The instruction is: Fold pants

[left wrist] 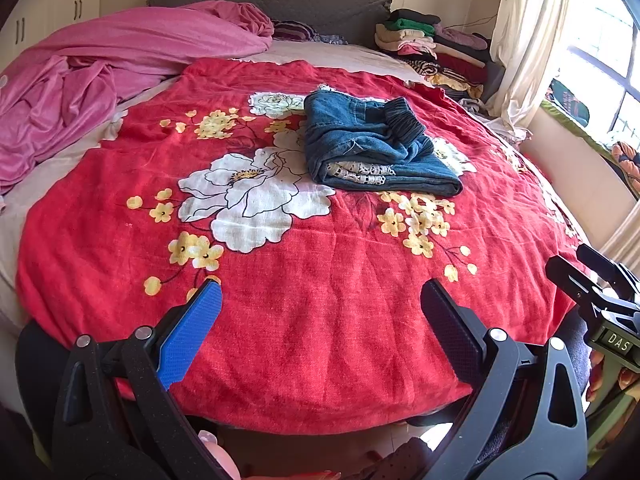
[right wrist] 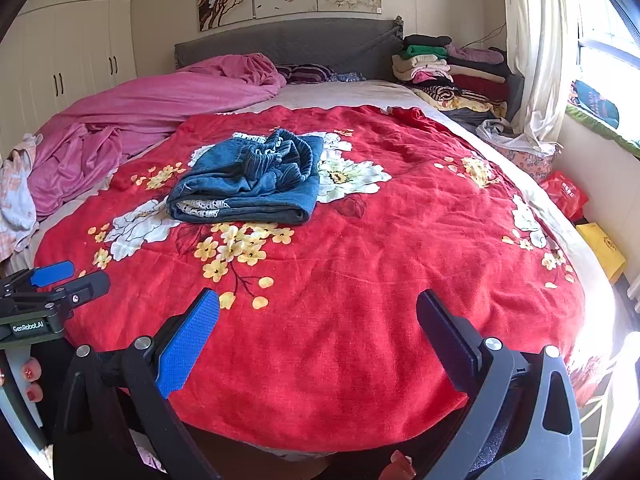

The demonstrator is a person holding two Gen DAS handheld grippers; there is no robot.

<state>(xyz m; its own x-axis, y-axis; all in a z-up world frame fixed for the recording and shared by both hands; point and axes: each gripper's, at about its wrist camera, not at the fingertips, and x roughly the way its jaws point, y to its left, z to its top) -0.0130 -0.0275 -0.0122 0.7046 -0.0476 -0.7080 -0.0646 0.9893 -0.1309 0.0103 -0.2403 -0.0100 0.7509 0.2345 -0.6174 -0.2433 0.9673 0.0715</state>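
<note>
A pair of blue denim pants (left wrist: 372, 148) lies folded into a thick bundle on a red floral blanket (left wrist: 320, 320) spread over a bed. The dark elastic waistband sits bunched on top of the bundle, and a strip of white lace trim shows along its near edge.

The left gripper (left wrist: 320, 312) is held low over the near edge of the blanket with its jaws spread wide and nothing between them; one finger pad is blue, the other dark. The pants lie well ahead of it, slightly to its right.

The right gripper (right wrist: 318, 320) is likewise held over the near blanket edge, jaws wide apart and empty. From it, the pants lie well ahead and to the left. Each gripper appears at the edge of the other's view, side by side and apart.

Beyond the pants, a crumpled pink quilt (right wrist: 168, 108) covers the far left of the bed, a stack of folded clothes (right wrist: 448, 68) sits at the far right beside a grey headboard (right wrist: 288, 44), and a cream curtain (right wrist: 532, 52) hangs by a bright window on the right.
</note>
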